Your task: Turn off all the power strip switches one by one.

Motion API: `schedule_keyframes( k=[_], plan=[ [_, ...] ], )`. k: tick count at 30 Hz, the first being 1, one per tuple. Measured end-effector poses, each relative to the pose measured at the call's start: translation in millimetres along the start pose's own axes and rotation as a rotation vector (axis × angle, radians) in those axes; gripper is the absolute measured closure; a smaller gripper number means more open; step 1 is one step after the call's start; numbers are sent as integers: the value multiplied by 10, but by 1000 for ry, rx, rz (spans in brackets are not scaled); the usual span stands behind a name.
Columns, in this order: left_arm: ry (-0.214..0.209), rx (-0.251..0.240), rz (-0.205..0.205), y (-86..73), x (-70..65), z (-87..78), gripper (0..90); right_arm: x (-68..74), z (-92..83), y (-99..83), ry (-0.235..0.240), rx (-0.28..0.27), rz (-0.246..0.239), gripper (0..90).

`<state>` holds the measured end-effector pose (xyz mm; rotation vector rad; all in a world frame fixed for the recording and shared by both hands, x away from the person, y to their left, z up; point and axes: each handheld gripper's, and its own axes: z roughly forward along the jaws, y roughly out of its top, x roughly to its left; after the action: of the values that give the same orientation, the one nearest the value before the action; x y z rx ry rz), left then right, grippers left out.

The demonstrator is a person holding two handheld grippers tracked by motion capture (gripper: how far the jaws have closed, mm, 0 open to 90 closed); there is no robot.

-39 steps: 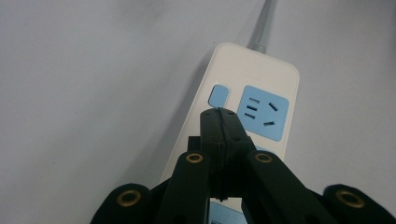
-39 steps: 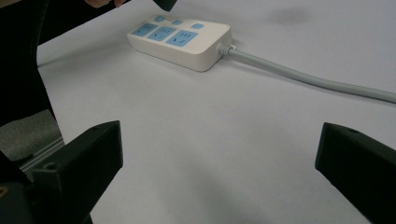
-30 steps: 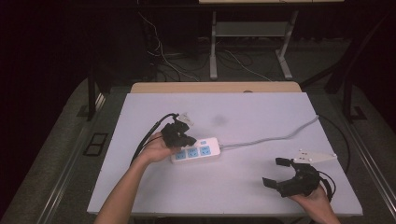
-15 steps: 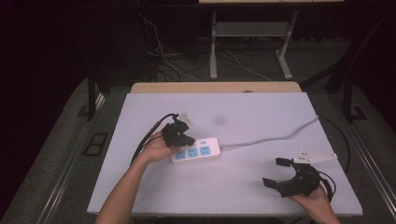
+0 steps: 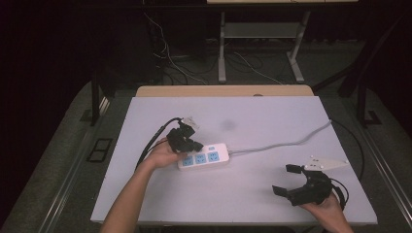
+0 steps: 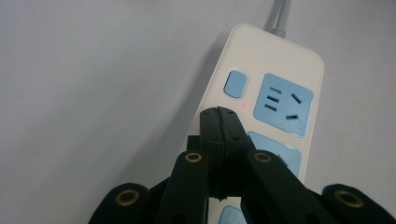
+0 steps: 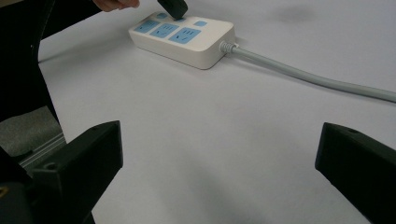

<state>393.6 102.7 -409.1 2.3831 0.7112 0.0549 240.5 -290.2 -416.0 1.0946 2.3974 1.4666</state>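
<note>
A white power strip (image 5: 203, 156) with blue sockets lies near the middle of the white table (image 5: 252, 116). My left gripper (image 5: 193, 144) is shut, its tips pressed together just over the strip's far edge, close to the blue switch (image 6: 235, 84). In the left gripper view the closed tips (image 6: 222, 122) sit beside a small red light, with a blue socket (image 6: 283, 103) to their right. My right gripper (image 5: 287, 179) rests open at the table's front right, nothing between its fingers. From there the strip (image 7: 183, 39) and the left gripper's tip (image 7: 173, 7) lie ahead.
A grey cord (image 5: 286, 143) runs from the strip to the table's right edge. Cables (image 5: 175, 63) and a metal stand (image 5: 262, 34) sit on the dark floor behind the table. Black cable (image 5: 153, 141) trails from the left gripper.
</note>
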Motion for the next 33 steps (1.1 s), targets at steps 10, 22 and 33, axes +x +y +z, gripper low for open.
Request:
schedule_keyframes(
  k=[10,22,33],
  plan=[
    [4,10,-12,5,-3,5,896,2,-10,-2,0,-2,-2,7],
    [6,13,-20,5,-2,6,896,4,-14,-1,-2,-3,-5,7],
    [15,17,-30,18,-17,8,893,-9,-17,-1,-3,-6,-1,7]
  ],
)
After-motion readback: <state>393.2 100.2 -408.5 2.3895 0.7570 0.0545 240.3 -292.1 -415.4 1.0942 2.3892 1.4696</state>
